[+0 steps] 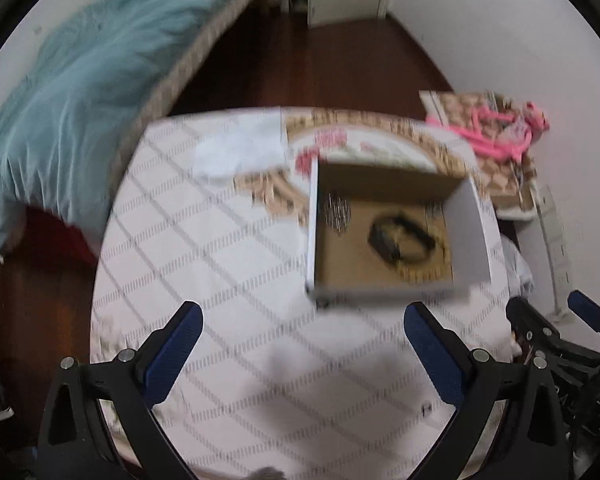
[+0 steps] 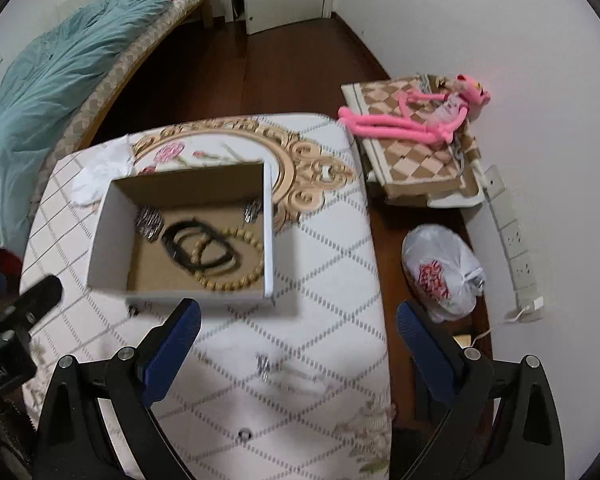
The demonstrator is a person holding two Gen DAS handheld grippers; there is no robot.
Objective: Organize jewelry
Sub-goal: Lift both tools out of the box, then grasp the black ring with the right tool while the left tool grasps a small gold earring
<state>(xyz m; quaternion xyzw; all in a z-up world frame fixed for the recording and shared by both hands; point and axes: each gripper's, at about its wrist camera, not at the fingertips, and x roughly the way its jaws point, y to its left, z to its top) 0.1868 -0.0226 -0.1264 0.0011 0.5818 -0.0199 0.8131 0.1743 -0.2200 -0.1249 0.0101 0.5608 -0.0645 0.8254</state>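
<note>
An open cardboard box (image 1: 470, 236) (image 2: 269, 236) stands on a white quilted table (image 1: 220, 264) (image 2: 332, 300). Inside lie a black band (image 1: 400, 238) (image 2: 198, 246), a wooden bead bracelet (image 2: 236, 276) and silver clips (image 2: 149, 222). A silver clip (image 2: 263, 366) and a small ring (image 2: 244, 434) lie loose on the cloth in front of the box. My left gripper (image 1: 302, 336) is open and empty, above the cloth near the box's front. My right gripper (image 2: 298, 332) is open and empty, above the loose clip.
A gold-framed floral mirror (image 2: 300, 168) lies behind the box, with crumpled white tissue (image 2: 100, 172) beside it. A pink plush toy (image 2: 420, 120) lies on a checkered box to the right. A white plastic bag (image 2: 444, 272) and a power strip (image 2: 516, 240) sit on the floor. A bed with a teal blanket (image 2: 52, 80) is at the left.
</note>
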